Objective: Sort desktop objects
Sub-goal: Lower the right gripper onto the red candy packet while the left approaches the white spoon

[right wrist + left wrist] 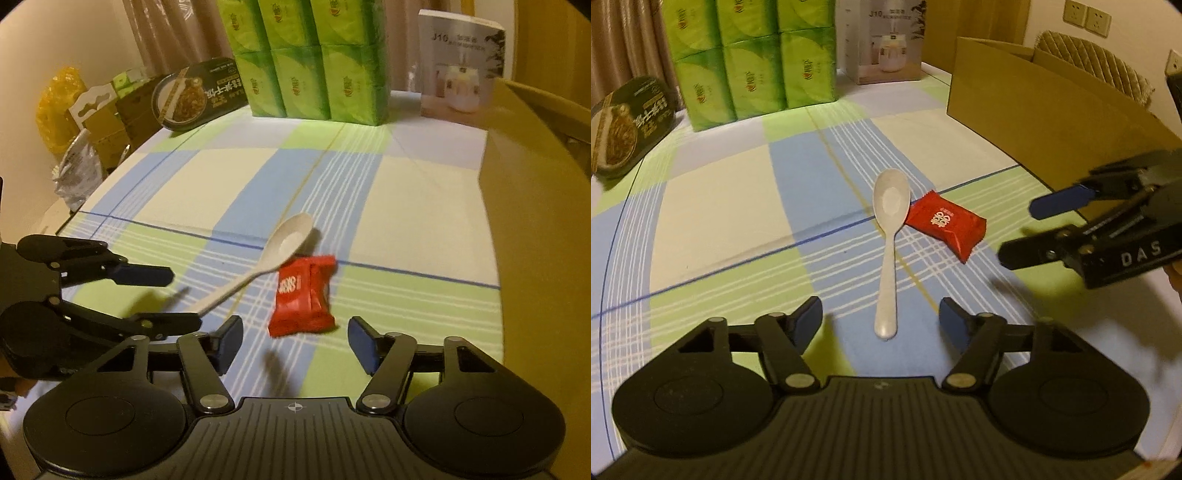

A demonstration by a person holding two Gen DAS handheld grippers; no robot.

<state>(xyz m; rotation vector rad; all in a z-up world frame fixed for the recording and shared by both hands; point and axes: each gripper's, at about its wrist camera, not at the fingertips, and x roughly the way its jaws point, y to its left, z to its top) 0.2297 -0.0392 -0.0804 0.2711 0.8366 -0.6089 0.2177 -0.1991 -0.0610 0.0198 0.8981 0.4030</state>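
A white plastic spoon (pixel 888 236) lies on the checked tablecloth, bowl far, handle end near me. A red snack packet (pixel 945 224) lies just right of the bowl, touching it. My left gripper (pixel 881 319) is open and empty, its blue pads either side of the handle end, slightly above the cloth. In the right wrist view the spoon (pixel 266 262) runs diagonally and the red packet (pixel 303 296) lies just ahead of my right gripper (pixel 295 338), which is open and empty. The right gripper also shows in the left wrist view (pixel 1023 232), and the left gripper in the right wrist view (pixel 181 295).
An open cardboard box (pixel 1052 122) stands at the right. Stacked green tissue packs (pixel 750 62), a white appliance box (pixel 882 40) and a dark meal tray (pixel 624 125) line the back. Boxes and bags (pixel 88 125) sit beyond the left table edge.
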